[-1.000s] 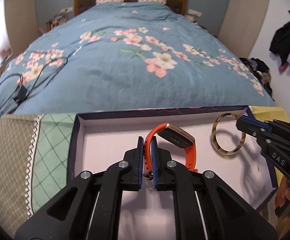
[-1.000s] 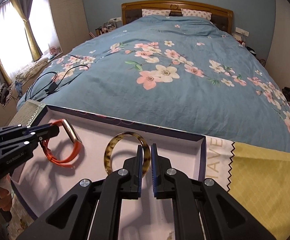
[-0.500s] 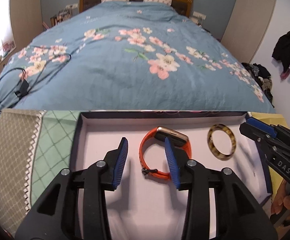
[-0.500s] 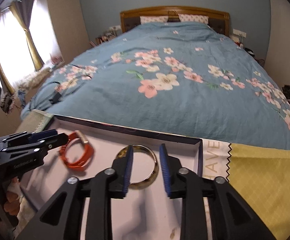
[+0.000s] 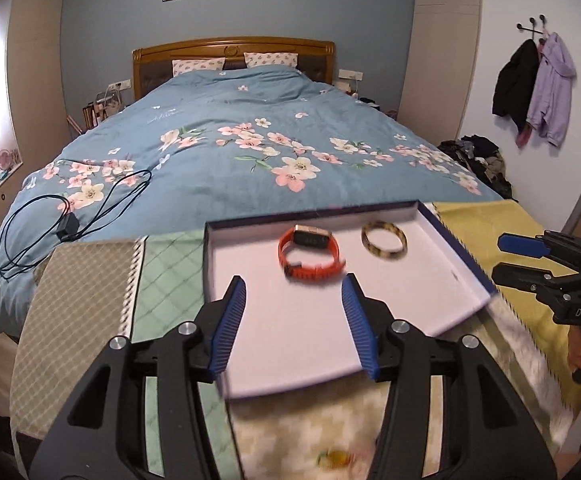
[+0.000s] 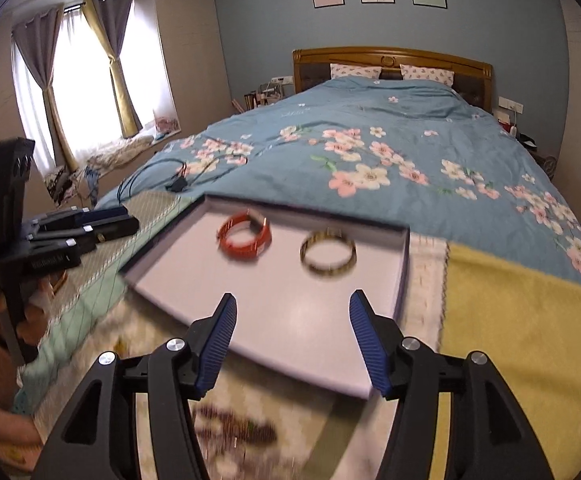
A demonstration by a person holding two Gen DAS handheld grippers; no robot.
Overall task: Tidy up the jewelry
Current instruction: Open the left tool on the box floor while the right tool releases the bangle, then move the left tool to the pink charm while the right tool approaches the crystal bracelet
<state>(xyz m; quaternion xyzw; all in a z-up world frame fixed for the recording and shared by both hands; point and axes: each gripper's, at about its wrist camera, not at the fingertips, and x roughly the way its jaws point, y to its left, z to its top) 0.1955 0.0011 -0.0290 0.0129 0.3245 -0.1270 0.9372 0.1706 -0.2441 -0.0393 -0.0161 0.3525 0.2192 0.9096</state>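
With both pieces already lying in the tray (image 5: pixel 450 240), this looks like the tail end of a drop-off step. The watch (image 5: pixel 310 254) sits toward the tray's far edge, about mid-width, and the bangle (image 5: pixel 383 239) is just beside it toward the far right corner, the two apart and neither touching the rim as far as I can tell. The left tongs (image 5: pixel 293 322) have just been opening and now stand wide with nothing between them, hanging over the tray's near edge, well short of the watch. Same story for the right tongs (image 6: pixel 292 336): just been opening, wide, empty, above the near edge with the bangle (image 6: pixel 327 255) ahead of them and the watch (image 6: pixel 244 237) off to its left. The tray rests on patchwork cloths (image 5: pixel 90 280) at the foot of the bed (image 5: pixel 230 152). Both views are smeared near the bottom, and there's something small on the cloth below the tray I can't make out. My guess is that the next move is finding another piece to bring in, which would mean swinging the tongs off the tray and keeping them wide till they straddle it.
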